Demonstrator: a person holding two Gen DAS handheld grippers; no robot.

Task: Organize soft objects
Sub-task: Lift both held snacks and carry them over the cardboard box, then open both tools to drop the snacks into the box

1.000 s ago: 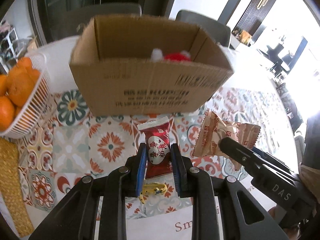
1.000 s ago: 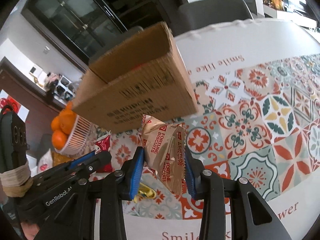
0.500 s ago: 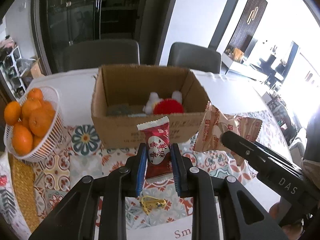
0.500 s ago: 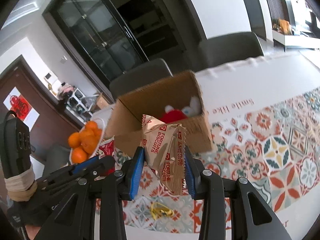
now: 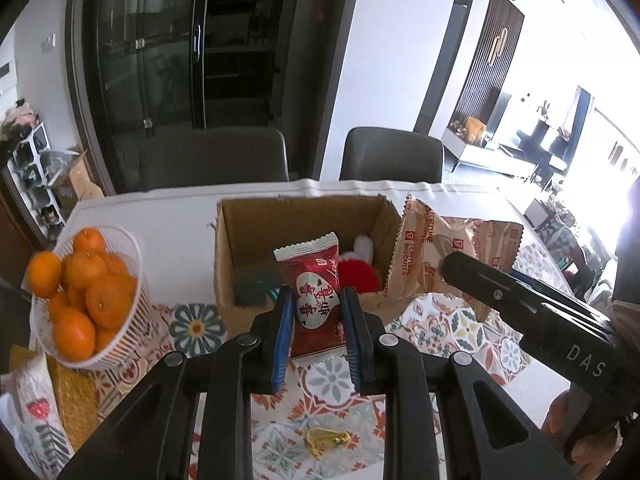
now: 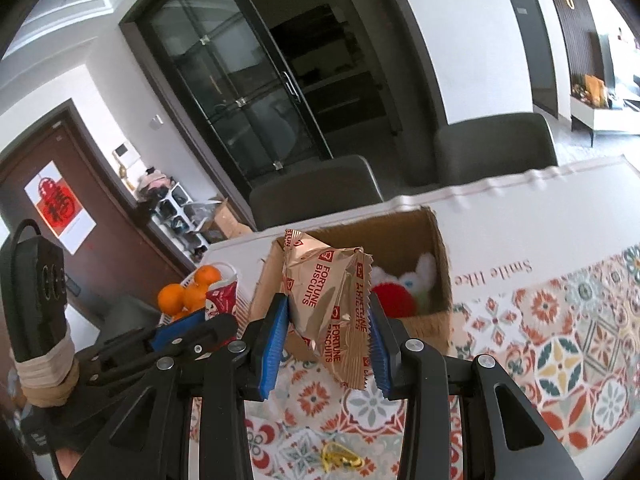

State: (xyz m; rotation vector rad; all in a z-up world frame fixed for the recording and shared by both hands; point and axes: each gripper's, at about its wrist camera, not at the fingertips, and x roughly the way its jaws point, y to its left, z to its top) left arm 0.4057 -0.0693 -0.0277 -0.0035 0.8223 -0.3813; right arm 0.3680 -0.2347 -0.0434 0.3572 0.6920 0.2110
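1. Both tongs are loaded and held above the bench (image 5: 172,216), short of the open cardboard box (image 5: 240,236). I judge the step in hand to be the carry: two soft packets on their way to that box.
2. The left tongs (image 5: 316,312) are clamped narrow on a red snack packet (image 5: 314,280), which stands upright between the blue pads with its crimped top edge above them. In the left wrist view it sits in front of the box's near wall.
3. The right tongs (image 6: 328,332) are pinched on a gold fortune biscuit packet (image 6: 324,280), whose crumpled foil bulges above the pads and hangs below them. It too is on the near side of the box, not yet over the opening.
4. Already inside the box lie a red and white plush toy (image 5: 360,272) and a dark flat item (image 5: 256,284) I cannot identify.
5. A white basket of oranges (image 5: 80,292) stands on the bench to the left of the box, and a small yellow clip (image 5: 326,440) lies on the patterned cloth below the tongs.
6. The next move, as I read it, calls for bringing each packet forward past the near wall until it is over the opening, then spreading the pads to drop it. The foil is light and slippery, so releasing low inside the walls should keep it from catching the rim.
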